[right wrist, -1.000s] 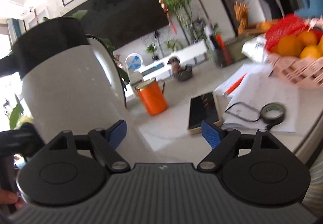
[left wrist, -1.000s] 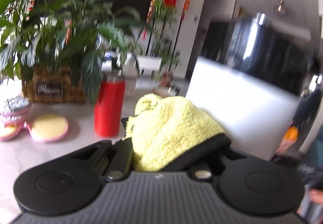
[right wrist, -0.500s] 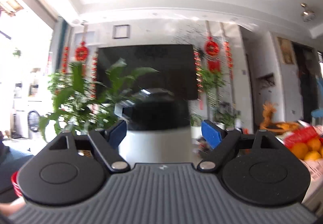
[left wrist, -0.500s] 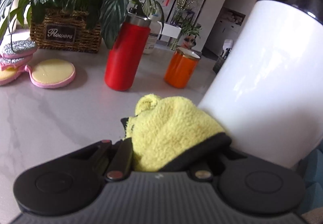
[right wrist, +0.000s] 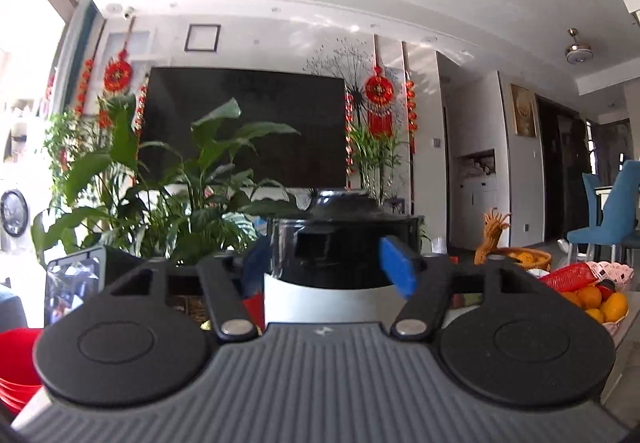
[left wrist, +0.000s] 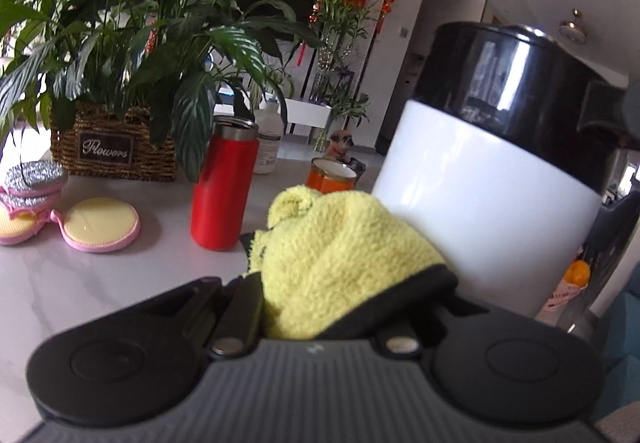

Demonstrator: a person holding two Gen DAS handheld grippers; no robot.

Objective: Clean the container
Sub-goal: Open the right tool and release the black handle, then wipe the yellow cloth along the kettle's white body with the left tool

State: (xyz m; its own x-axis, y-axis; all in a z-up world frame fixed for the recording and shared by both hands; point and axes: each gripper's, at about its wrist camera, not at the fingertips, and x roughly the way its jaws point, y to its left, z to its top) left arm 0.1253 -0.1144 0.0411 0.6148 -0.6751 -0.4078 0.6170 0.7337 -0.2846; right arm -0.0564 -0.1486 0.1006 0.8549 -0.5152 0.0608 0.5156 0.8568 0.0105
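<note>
A tall white container (left wrist: 480,211) with a glossy black top stands on the pale marble counter (left wrist: 80,283), at the right of the left wrist view. My left gripper (left wrist: 344,259) is shut on a bunched yellow cloth (left wrist: 328,235) with a black edge, and the cloth lies against the container's lower left side. In the right wrist view the container (right wrist: 320,303) is straight ahead and close. My right gripper (right wrist: 326,267) is level with its black top, and its blue pads (right wrist: 396,267) are closing with the black handle part between them. A gap still shows on the left side.
A red flask (left wrist: 222,183), an orange cup (left wrist: 330,179) and a white bottle stand behind the cloth. A wicker basket (left wrist: 108,151) with a leafy plant and pink scrub pads (left wrist: 102,225) sit at the left. A fruit basket (right wrist: 592,291) is at the right, a phone (right wrist: 74,287) at the left.
The right gripper rose and swung round to face the container's black top, and its jaws narrowed. The left gripper kept hold of the cloth, now beside the container.
</note>
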